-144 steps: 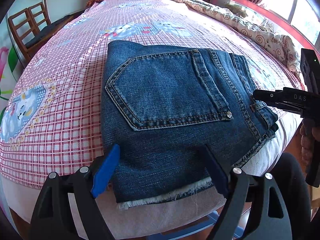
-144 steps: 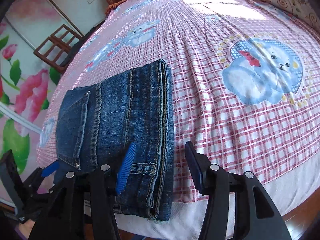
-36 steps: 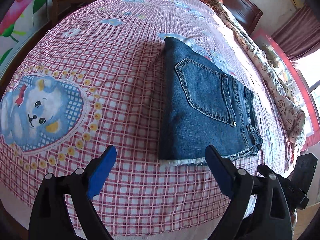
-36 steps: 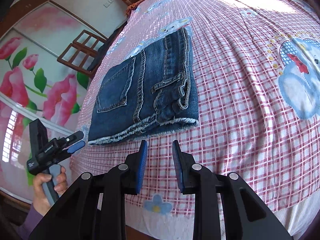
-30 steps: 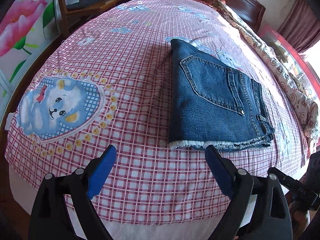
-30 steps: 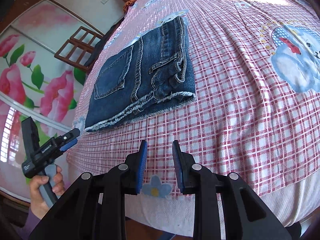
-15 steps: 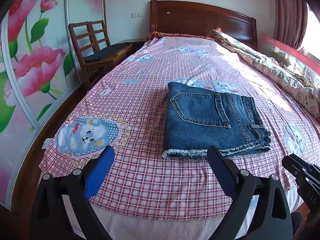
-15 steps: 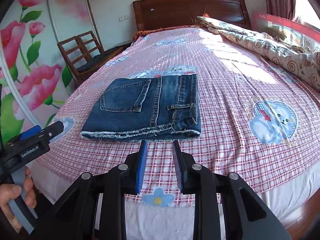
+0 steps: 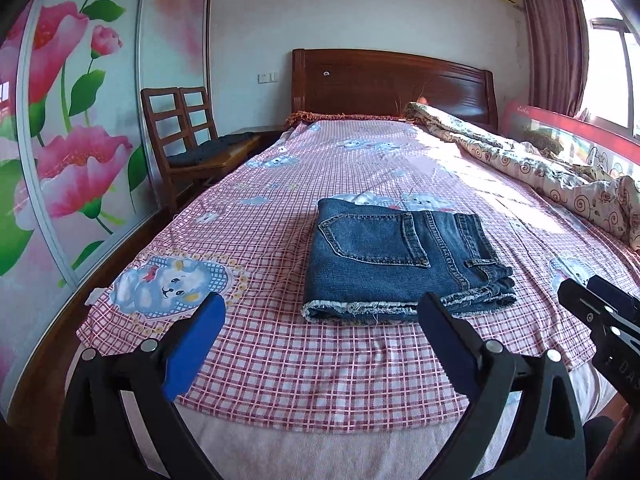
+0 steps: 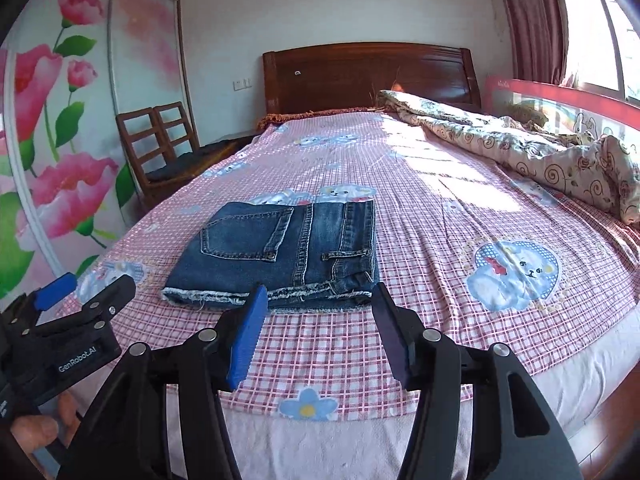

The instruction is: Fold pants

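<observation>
Both tongs (image 9: 320,320) (image 10: 320,304) gape empty over the checked bedsheet (image 9: 280,344) bearing folded jeans (image 9: 396,264).

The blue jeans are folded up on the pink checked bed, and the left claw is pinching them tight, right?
Not quite. The jeans are folded on the pink checked bed, but the left claw isn't pinching them. The left wrist view shows it wide open, short of the jeans, touching nothing. The right claw is open too.
</observation>
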A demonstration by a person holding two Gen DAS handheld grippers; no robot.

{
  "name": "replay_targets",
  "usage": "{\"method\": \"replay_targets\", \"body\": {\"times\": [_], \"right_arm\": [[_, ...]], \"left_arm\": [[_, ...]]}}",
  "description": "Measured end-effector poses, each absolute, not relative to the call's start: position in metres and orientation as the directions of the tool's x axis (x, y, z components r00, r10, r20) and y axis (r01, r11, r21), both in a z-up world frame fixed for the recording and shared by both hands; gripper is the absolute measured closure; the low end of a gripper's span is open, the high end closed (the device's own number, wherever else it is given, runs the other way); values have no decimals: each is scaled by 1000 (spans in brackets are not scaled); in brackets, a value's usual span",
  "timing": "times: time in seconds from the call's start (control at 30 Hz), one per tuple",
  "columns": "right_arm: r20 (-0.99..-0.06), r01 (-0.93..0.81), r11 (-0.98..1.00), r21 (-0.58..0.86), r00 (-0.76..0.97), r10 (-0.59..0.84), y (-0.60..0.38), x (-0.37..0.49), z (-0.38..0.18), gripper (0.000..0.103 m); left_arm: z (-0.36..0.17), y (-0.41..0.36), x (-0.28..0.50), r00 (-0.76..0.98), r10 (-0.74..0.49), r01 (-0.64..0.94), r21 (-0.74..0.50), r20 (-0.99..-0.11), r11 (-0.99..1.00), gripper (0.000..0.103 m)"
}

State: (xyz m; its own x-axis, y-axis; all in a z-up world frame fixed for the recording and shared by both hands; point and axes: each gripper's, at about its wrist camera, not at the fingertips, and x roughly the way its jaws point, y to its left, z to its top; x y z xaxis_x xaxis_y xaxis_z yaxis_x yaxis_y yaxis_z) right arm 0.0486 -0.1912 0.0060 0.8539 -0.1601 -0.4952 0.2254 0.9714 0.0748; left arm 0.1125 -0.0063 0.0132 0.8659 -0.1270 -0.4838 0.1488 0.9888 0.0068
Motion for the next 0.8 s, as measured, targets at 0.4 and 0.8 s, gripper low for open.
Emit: {"method": "replay_targets", "body": {"times": [0.4, 0.8], "right_arm": [[-464, 231, 969, 89, 870, -165, -187, 46, 20, 49], [-405, 209, 976, 65, 899, -166, -178, 38, 26, 49]], "left_arm": [[38, -9, 88, 941, -155, 170, 26, -301, 985, 2], [31, -9, 92, 934, -160, 175, 18, -318, 984, 2]]}}
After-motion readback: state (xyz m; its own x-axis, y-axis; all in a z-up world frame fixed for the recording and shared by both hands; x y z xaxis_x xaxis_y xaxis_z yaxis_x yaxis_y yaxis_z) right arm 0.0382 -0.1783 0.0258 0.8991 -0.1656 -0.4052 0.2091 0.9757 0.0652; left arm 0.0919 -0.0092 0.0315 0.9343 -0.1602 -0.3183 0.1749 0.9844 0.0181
